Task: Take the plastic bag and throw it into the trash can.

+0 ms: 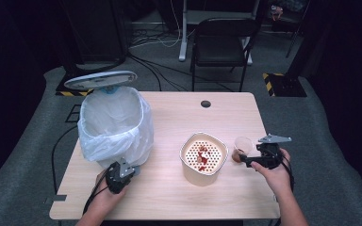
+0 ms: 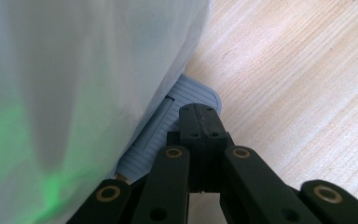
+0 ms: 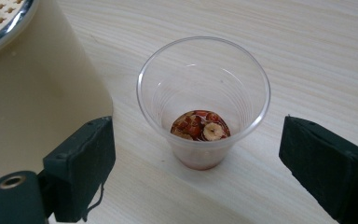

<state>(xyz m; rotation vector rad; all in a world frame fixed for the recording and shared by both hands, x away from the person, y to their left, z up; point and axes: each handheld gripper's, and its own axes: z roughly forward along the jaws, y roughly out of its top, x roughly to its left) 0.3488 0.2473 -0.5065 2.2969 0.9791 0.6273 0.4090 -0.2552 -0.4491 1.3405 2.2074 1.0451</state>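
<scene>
Cup (image 3: 204,100) with fruit dregs stands on bench (image 1: 169,188), just right of strainer tub (image 1: 203,160). My right claw (image 3: 196,172) is wide, straddling it, not touching. Left claw (image 2: 200,135) is shut, pressing bin pedal (image 2: 168,126). Next: close on cup, tip into bin (image 1: 114,123).

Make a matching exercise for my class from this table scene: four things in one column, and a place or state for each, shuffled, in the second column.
Things:
1. clear cup
2. bin lid
3. left gripper
4. strainer tub

Places or states:
A. raised open behind the white bag
B. jaws shut, tips over the grey pedal
C. stands on the table between the open jaws of the right gripper, red bits at its bottom
D. cream, with a perforated insert on top, left of the cup in the high view

Pairs: 1-C, 2-A, 3-B, 4-D
</scene>
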